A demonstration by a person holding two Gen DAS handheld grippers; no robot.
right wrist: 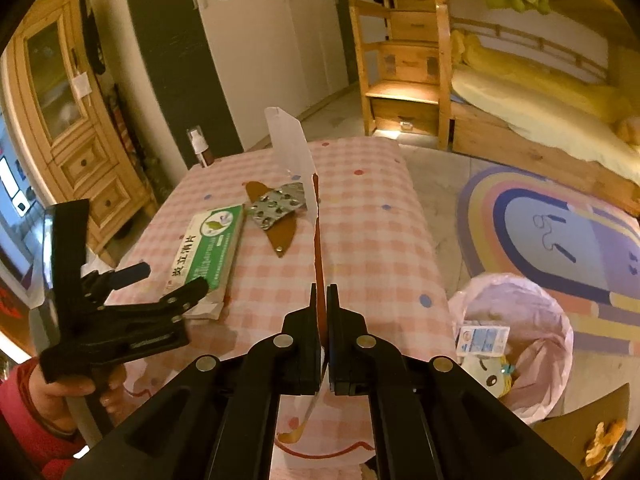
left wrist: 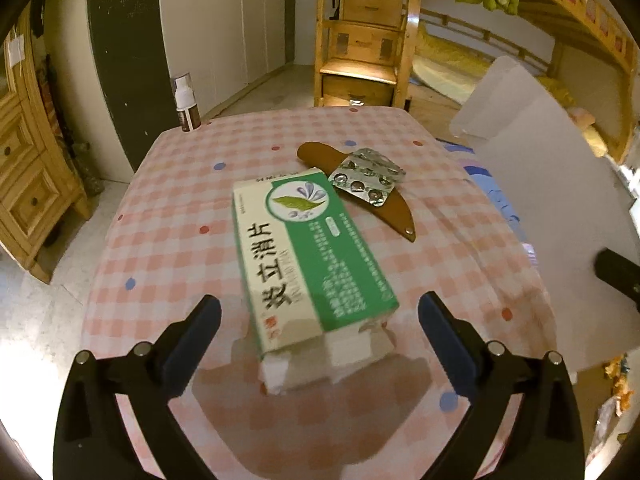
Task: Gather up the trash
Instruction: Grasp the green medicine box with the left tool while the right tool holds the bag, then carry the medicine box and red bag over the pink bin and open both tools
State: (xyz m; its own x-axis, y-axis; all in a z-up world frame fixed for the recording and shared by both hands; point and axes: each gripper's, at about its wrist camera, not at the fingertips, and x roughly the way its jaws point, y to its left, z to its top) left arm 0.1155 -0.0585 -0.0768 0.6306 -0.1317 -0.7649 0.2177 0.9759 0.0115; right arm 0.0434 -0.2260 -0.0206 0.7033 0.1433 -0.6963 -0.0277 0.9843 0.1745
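The medicine box (left wrist: 308, 256) is smooth printed cardboard, the blister pack (left wrist: 367, 175) at its 1 o'clock is shiny crinkled foil, and the checked tablecloth (left wrist: 168, 200) is matt cloth.

Checked table (left wrist: 180, 208) — medicine box (left wrist: 308, 256), blister pack (left wrist: 366, 176), spray bottle (left wrist: 186, 104).

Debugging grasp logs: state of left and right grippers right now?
Left gripper: open, empty, jaws either side of the near end of the green medicine box, not touching it.
Right gripper: closed on a thin flat sheet, held edge-on.
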